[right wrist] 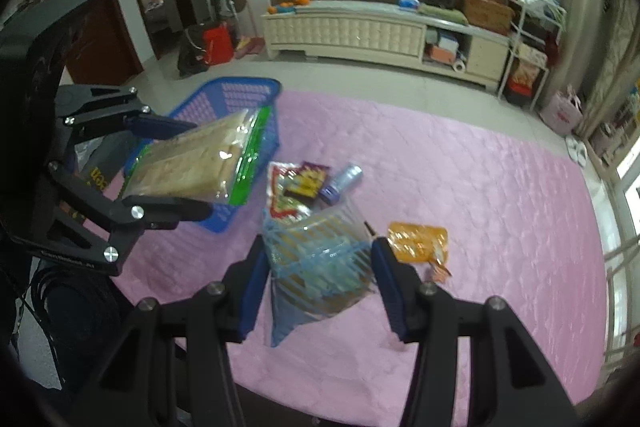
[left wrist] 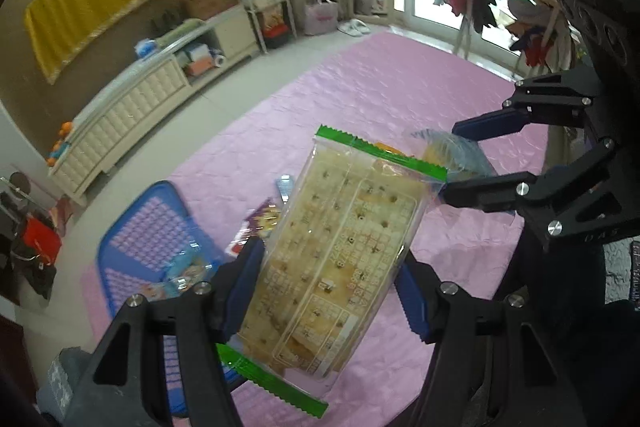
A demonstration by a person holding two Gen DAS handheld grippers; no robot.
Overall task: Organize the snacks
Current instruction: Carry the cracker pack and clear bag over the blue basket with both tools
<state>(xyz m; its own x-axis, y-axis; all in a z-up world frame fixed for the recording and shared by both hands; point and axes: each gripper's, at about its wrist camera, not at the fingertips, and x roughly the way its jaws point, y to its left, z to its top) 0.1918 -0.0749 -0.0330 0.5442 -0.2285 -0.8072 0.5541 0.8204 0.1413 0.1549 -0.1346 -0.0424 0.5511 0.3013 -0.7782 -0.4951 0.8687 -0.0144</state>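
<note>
Closest to us, the left gripper [left wrist: 324, 291] pinches a cracker pack [left wrist: 340, 247] w/ green crimped ends, its blue pads pressed on the two long sides, so it's clamped on that pack and holds it clear of the pink quilted cover [left wrist: 380, 87]. The right gripper [right wrist: 320, 279] does the same w/ a clear blue-striped biscuit bag [right wrist: 320, 259], pads against both sides, bag hanging in the air between them.

Step in hand, as we judge it: carry both packs to the blue basket [right wrist: 240, 95] and drop them in. To do it well we'd keep the squeeze light, since crackers crush, bring the left pack over the basket opening before letting go, and lower it flat so it doesn't jam across the rim. The left pack already sits just beside the basket in the right wrist view, so it should go first; the right bag then follows w/o the two tools crossing. At least one colourful pack seems to lie inside the basket, but blur hides how many.

Further out on the cover, our count of what's left: one red-and-yellow pouch [right wrist: 286, 195], one dark purple packet [right wrist: 308, 181], one small blue-and-silver wrapped item [right wrist: 344, 181] and one orange packet [right wrist: 418, 241] off to the side. So two packs held, four loose, one basket.
</note>
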